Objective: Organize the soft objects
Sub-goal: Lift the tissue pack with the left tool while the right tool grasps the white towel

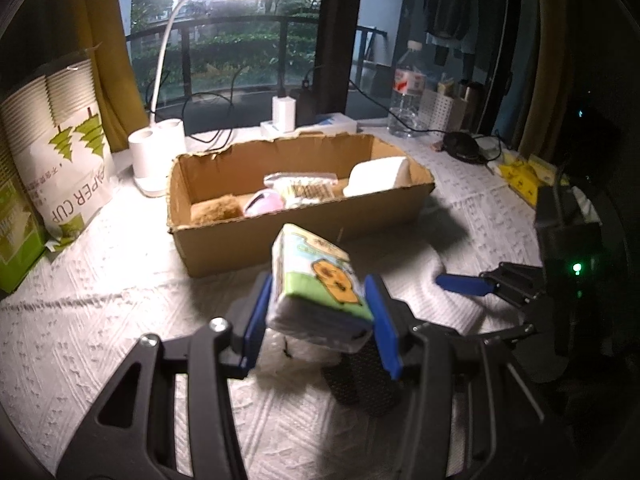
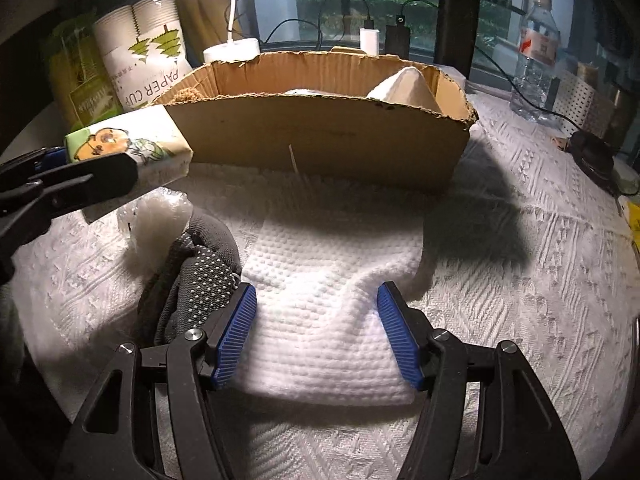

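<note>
My left gripper (image 1: 318, 322) is shut on a tissue pack (image 1: 316, 280) with a cartoon print and holds it above the table, in front of the cardboard box (image 1: 248, 240); the pack also shows in the right wrist view (image 2: 132, 148). The box holds a brown plush (image 1: 216, 210), a pink item (image 1: 264, 202), a wrapped packet (image 1: 304, 188) and a white roll (image 1: 376, 176). My right gripper (image 2: 318, 332) is open, its blue pads on either side of a folded white towel (image 2: 328, 300) on the table. A grey dotted glove (image 2: 200, 276) lies just left of it.
A paper-cup sleeve (image 1: 60, 152) and green box (image 1: 16, 232) stand at the left. A desk lamp (image 1: 160, 152), chargers (image 1: 284, 114) with cables and a water bottle (image 1: 408, 92) stand behind the box. A crumpled clear plastic bag (image 2: 156, 216) lies by the glove.
</note>
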A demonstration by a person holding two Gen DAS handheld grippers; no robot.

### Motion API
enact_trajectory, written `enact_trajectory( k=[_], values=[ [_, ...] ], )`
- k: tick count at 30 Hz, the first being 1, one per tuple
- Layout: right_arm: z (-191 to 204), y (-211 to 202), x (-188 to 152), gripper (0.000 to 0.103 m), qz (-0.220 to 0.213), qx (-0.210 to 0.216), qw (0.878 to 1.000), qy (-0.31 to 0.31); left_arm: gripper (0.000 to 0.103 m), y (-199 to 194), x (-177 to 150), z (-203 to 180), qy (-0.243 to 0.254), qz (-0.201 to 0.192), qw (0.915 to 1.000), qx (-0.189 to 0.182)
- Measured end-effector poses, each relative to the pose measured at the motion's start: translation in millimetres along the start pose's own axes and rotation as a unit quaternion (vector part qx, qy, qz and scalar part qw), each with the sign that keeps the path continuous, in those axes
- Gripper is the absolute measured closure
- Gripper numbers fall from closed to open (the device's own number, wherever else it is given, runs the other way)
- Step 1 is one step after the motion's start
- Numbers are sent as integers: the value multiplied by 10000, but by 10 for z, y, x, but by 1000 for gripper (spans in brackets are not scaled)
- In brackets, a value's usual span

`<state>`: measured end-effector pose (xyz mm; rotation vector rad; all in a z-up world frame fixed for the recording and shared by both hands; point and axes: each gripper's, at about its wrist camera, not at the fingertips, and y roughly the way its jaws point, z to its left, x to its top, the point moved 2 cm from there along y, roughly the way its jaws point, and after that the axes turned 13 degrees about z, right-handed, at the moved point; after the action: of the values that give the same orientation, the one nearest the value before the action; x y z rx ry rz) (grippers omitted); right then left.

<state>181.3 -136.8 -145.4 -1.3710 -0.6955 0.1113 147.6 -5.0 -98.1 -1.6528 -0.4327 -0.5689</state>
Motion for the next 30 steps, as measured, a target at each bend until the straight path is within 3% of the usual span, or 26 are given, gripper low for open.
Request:
enact_trajectory(
  k=[4, 8, 11, 17, 30],
  values=[
    [10, 4, 2, 44, 14, -155, 9999, -25, 55, -22, -12, -16, 7, -23, 10000, -33],
    [0, -5, 5, 78, -24, -143, 9999, -19, 55, -49, -16, -17, -13, -54, 10000, -24],
    [0, -16, 2, 91, -62, -87, 9999, -10, 55, -80, -10, -20, -7, -80, 10000, -8],
    [-78, -156, -17, 95, -277, 144, 9993, 188, 55, -144, 20, -2, -11, -135, 9999, 42],
    [-162, -684, 106, 95, -937, 182, 9952, 199, 55, -318, 123, 45, -34, -365, 9992, 142]
  ],
)
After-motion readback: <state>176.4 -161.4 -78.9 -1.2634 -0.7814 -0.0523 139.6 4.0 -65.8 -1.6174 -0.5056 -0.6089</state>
